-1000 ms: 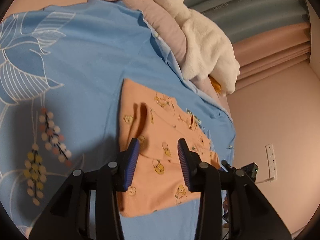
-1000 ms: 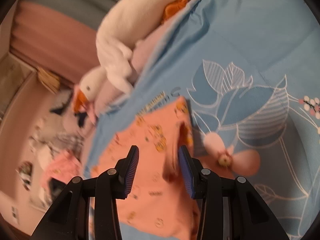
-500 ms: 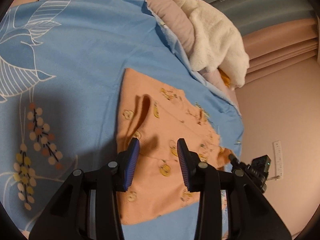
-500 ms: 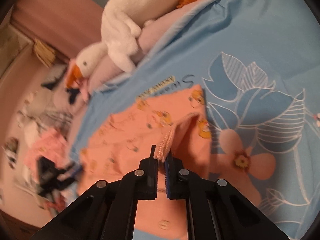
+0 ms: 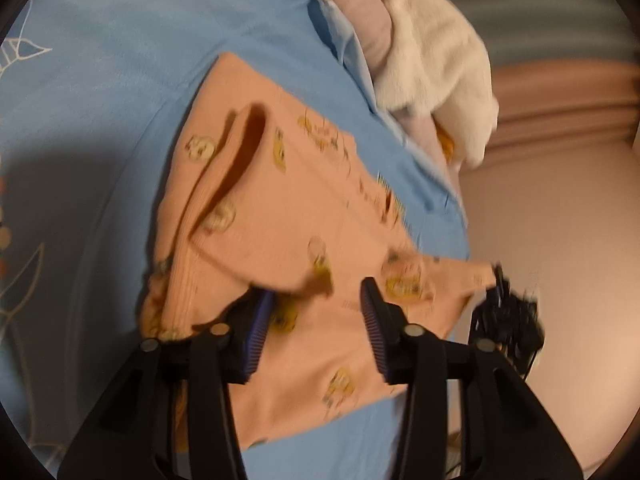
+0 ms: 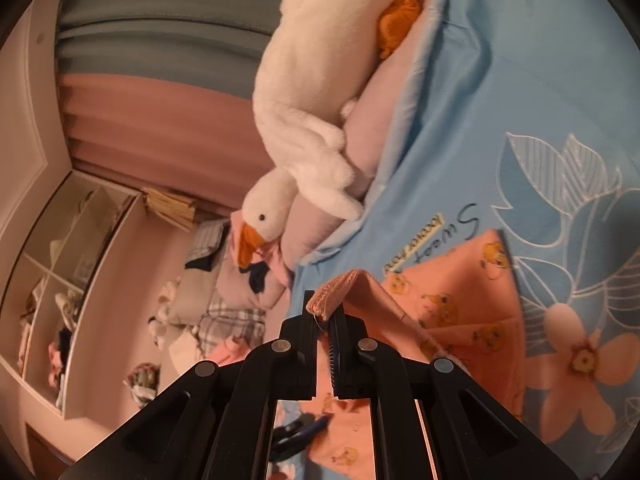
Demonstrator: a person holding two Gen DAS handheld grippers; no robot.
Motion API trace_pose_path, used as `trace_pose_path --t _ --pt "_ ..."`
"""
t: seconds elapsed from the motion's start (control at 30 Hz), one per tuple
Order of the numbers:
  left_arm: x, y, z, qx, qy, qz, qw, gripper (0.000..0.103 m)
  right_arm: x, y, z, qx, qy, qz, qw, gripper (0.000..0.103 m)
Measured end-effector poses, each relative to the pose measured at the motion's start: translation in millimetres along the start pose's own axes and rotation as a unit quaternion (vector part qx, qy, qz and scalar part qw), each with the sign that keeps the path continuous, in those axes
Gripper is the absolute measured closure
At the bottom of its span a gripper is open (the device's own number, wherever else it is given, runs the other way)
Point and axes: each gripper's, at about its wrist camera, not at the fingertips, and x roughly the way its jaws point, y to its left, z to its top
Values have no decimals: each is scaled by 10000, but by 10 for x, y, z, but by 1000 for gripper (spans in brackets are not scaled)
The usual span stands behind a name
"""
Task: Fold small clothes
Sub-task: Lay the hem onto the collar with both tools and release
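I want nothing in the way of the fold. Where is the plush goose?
In the right wrist view the plush goose lies along the pink pillow at the blue bedspread's edge, beyond the orange garment, apart from it.

I am in a bedroom at home; a bed [image 6: 540, 80] with a blue flowered cover carries a plush goose [image 6: 316, 92]. Pink curtains [image 6: 160, 120] hang behind; clothes [image 6: 224, 312] lie heaped beside open shelves [image 6: 76, 248].

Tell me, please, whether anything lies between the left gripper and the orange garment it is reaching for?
Nothing visible does. The left gripper has just been opening and hangs directly over the orange garment on the blue bedsheet; the right gripper pinches only a far cuff.
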Motion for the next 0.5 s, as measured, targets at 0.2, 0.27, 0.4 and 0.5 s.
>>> trace_pose_path --t 0.2,0.27,0.4,0.5 --pt "-65 14 49 -405 -571 -189 9974 59 -68 -33 6 125 -151 193 9996 95" --pt "-74 4 78 -381 -568 -113 9976 74 -74 -92 7 133 -100 99 9998 95" --pt "-57 35 179 -422 -623 101 9971 101 -105 -205 -7 182 -63 -36 9998 95" --pt "-78 -2 304 -343 -780 84 9963 101 -101 -257 -1 206 -39 -58 9998 95"
